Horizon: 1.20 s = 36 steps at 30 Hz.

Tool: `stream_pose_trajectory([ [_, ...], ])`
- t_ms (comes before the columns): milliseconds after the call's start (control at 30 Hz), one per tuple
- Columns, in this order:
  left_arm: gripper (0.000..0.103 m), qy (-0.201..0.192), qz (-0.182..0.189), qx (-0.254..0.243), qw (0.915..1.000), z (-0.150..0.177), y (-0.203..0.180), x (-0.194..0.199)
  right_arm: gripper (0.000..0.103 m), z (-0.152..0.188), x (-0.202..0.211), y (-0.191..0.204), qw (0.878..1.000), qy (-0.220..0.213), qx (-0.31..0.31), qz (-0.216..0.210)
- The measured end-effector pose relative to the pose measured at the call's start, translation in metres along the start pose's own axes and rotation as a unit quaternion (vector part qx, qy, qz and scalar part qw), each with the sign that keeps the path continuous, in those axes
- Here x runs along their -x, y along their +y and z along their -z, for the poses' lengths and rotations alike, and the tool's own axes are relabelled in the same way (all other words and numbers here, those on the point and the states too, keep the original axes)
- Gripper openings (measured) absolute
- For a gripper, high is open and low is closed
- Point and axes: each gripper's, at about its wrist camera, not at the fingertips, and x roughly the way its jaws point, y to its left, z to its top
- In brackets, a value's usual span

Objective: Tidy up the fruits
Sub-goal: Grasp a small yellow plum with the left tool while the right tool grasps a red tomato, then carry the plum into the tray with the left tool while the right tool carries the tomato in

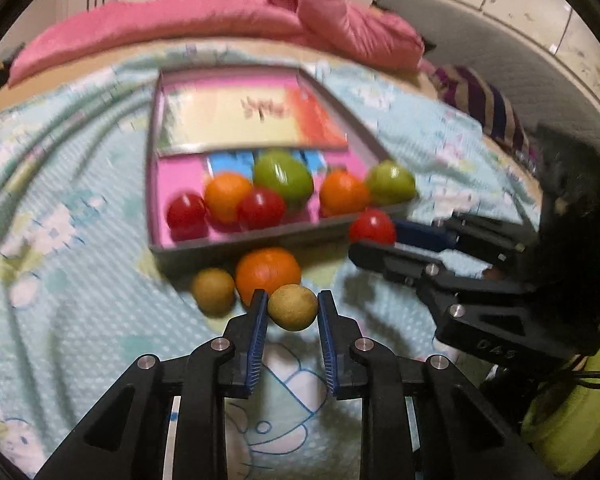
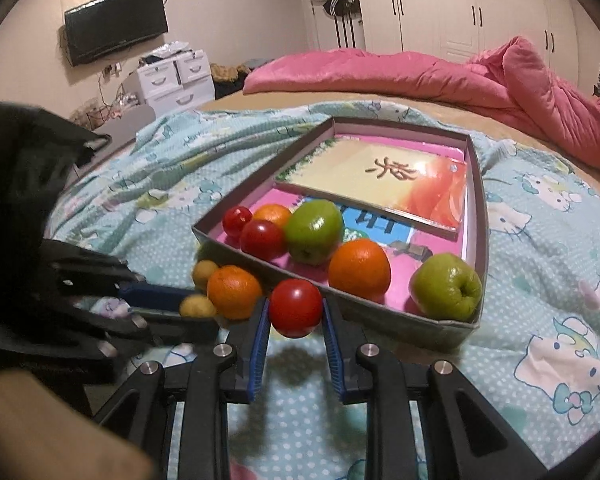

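— What have your claws got?

— My left claw (image 1: pixel 293 307) is closed on a small brown fruit (image 1: pixel 293 307), its blue pads touching both sides, just above the blue cartoon blanket (image 1: pixel 80 240). My right claw (image 2: pixel 296 308) is closed on a red fruit (image 2: pixel 296 308) the same way, close to the near wall of the tray (image 2: pixel 380 312).

— And the rest of the fruit?

— Inside the tray, along the near end: two red ones, two oranges and two green apples; one green apple (image 2: pixel 446 286) sits in the near corner, with an orange (image 2: pixel 359 269) beside it. Outside, on the blanket against the tray wall, lie another orange (image 1: pixel 268 274) and a second brown fruit (image 1: pixel 213 290), touching each other.

— Anything else in the tray?

— A flat box (image 2: pixel 384 184) at the far end. A pink quilt (image 2: pixel 420 76) is heaped behind the tray.
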Motion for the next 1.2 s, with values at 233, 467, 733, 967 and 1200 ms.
stream_pose_trajectory([
  [233, 0.025, -0.016, -0.012, 0.03, 0.9994, -0.01, 0.019, 0.01, 0.027, -0.003, 0.007, 0.0, 1.0, -0.017, -0.013, 0.0],
  [467, 0.025, -0.051, -0.036, 0.049, 0.9968, -0.022, 0.033, 0.022, 0.027, -0.013, 0.012, -0.001, 0.999, -0.04, -0.028, -0.003],
  [733, 0.025, -0.057, -0.049, 0.043, 0.9963, -0.03, 0.029, 0.019, 0.027, -0.023, 0.01, -0.003, 0.998, -0.055, -0.043, 0.007],
  [967, 0.025, -0.051, -0.054, 0.048, 0.9961, -0.034, 0.03, 0.012, 0.027, -0.029, 0.007, -0.003, 0.997, -0.058, -0.053, 0.011],
  [1200, 0.025, -0.041, -0.058, 0.055, 0.996, -0.038, 0.032, 0.001, 0.027, -0.031, 0.002, -0.003, 0.997, -0.054, -0.055, 0.02],
])
